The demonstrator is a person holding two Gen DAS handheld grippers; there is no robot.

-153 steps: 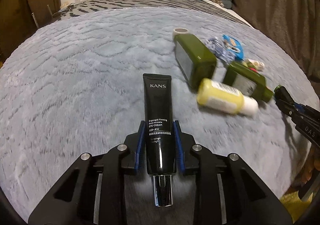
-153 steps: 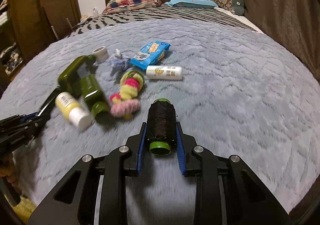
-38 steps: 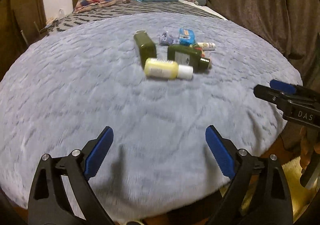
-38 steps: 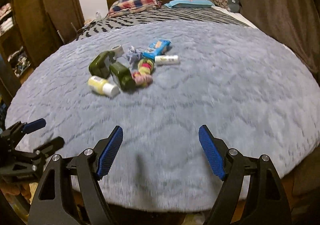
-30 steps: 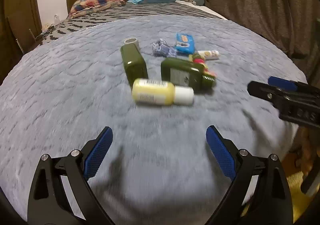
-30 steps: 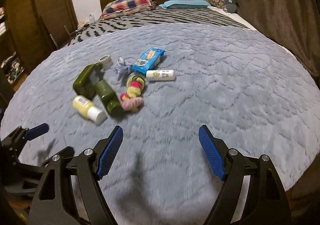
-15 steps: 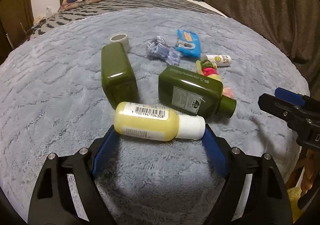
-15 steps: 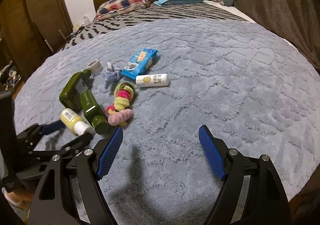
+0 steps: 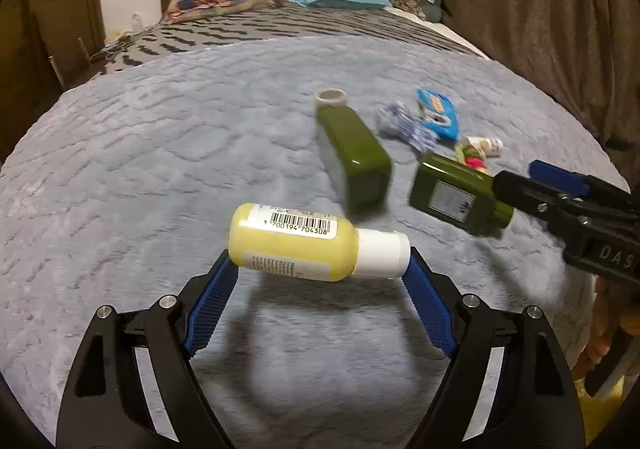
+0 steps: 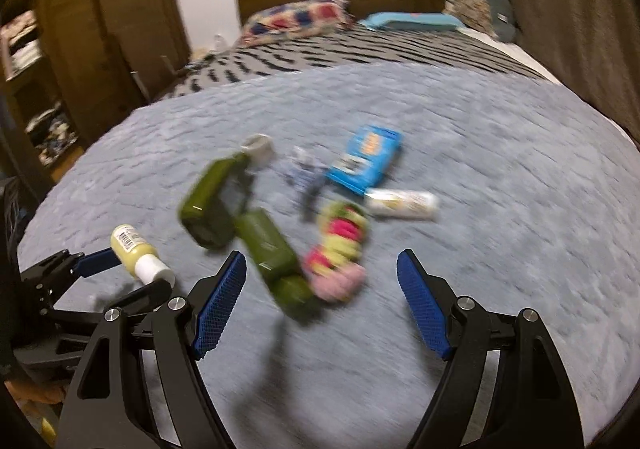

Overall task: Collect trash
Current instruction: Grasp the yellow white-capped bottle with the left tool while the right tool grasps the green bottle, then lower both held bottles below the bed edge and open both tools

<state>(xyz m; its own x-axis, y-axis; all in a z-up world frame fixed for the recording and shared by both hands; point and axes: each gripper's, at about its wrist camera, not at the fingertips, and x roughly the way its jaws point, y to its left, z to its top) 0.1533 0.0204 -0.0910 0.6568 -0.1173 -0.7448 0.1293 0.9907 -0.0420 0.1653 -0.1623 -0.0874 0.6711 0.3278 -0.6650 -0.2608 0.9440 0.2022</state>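
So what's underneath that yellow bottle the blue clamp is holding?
Under the yellow bottle held by the left gripper lies only grey blanket and the bottle's shadow. The patch directly beneath its body is hidden.

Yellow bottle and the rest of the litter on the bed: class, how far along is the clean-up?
Nothing visible shows finished work. In hand: the left gripper clamps the yellow bottle end to end, above the blanket. The right gripper is open, near the green bottle and knitted toy. Both remain, plus the blue packet.
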